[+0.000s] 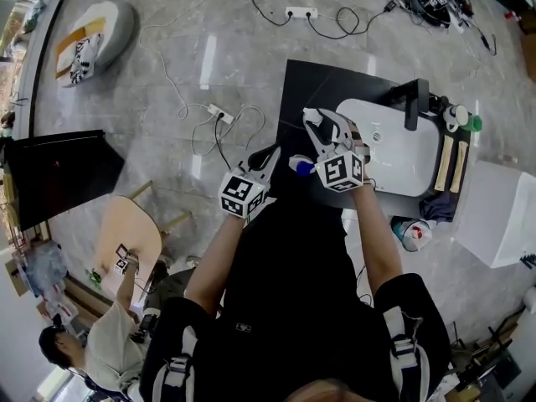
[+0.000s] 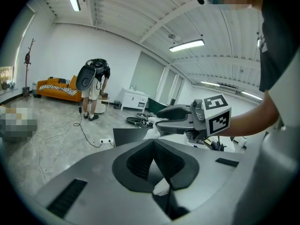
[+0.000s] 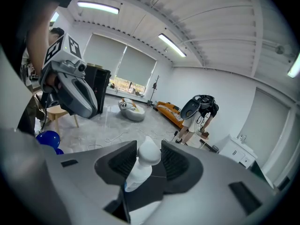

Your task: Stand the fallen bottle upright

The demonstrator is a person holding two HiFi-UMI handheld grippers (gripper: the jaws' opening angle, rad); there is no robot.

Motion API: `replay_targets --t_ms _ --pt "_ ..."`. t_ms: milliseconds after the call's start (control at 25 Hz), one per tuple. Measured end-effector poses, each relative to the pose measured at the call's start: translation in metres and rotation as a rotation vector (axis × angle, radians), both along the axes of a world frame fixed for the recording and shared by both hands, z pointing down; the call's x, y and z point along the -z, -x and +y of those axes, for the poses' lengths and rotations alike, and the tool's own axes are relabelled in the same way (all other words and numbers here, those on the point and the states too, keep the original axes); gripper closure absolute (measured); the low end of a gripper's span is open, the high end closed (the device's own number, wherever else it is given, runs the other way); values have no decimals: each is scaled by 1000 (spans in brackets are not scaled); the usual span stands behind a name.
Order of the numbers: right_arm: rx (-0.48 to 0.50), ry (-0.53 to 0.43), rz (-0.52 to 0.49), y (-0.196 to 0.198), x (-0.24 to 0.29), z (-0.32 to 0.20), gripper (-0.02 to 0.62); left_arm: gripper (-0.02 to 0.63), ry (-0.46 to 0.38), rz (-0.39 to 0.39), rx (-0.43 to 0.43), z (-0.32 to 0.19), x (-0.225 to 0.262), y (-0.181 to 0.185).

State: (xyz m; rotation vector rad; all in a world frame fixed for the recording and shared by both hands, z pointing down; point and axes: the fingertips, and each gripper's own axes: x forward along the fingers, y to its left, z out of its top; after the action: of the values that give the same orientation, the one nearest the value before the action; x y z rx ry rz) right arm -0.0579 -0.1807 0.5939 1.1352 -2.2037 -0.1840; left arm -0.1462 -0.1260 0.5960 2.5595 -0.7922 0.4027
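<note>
A white bottle (image 3: 140,168) with a rounded white cap stands nearly upright on the black table (image 1: 301,90). My right gripper (image 3: 149,149) has its pads against both sides of the cap. In the head view the bottle's top (image 1: 311,115) shows at the tips of the right gripper (image 1: 316,126). My left gripper (image 1: 272,152) hovers just left of it, shut with nothing between its jaws. In the left gripper view the closed left gripper (image 2: 153,142) points toward the right gripper (image 2: 161,120). A blue round object (image 1: 303,167) lies between the two grippers.
A white basin (image 1: 394,149) with a black faucet takes up the table's right part. A white box (image 1: 494,212) stands further right. On the floor at the left are cables with a power strip (image 1: 219,114), a wooden chair (image 1: 130,233) and a black case (image 1: 59,174).
</note>
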Motion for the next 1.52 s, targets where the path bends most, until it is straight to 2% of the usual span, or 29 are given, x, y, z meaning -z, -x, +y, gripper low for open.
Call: replay_targets --t_ms 200,440,520,680,760,880,1120,1520 --pt "-9 -11 -7 -3 3 2 376 592 -3 1 -1 -2 1 -2" --pt "-91 41 -127 -24 5 18 377 592 -14 12 6 -5 6 -1" --pt "-127 89 -182 -36 2 28 402 592 -19 14 5 -6 8 -3" --pt "-213 195 -327 -61 -5 54 525 592 -26 15 9 -5 11 -4" --pt "-254 232 -387 -70 -9 66 532 592 -29 13 13 -4 12 -4" --pt "-286 266 -411 -81 -15 82 534 592 -34 8 20 -1 14 -5" --pt "-194 347 -400 -74 -13 103 534 592 -34 4 52 10 18 -9" --pt "-107 340 -384 -76 17 125 535 592 -32 -5 110 45 32 -25"
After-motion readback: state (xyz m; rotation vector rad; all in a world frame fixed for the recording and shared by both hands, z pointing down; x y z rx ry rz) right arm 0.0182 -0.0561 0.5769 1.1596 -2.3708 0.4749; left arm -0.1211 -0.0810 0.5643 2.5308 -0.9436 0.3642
